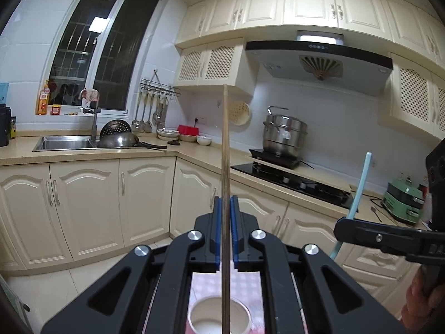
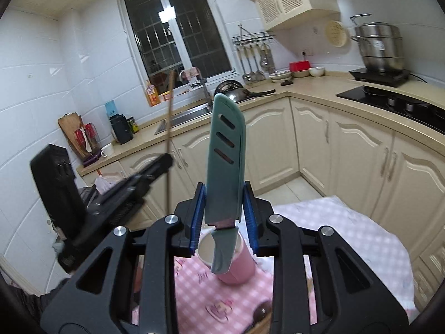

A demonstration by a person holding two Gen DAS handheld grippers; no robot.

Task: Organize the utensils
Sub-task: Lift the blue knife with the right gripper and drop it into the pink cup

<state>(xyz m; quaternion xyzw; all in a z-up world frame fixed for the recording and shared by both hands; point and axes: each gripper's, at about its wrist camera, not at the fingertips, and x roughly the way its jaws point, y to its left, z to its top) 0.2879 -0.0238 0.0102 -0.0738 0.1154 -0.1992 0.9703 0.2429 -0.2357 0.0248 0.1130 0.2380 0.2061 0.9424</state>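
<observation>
In the left wrist view, no writing could be read. The left gripper (image 1: 225, 214) was pressed tight on a thin brown wooden chopstick (image 1: 225, 144) that stood straight up. A round white cup (image 1: 219, 316) sat below it on the pink checked tablecloth (image 1: 244, 281).

In the right wrist view, the right gripper (image 2: 224, 208) pinched a teal knife in its slotted teal cover (image 2: 226, 150), pointing up, above the pink cup (image 2: 236, 261) near the table's left edge.
</observation>
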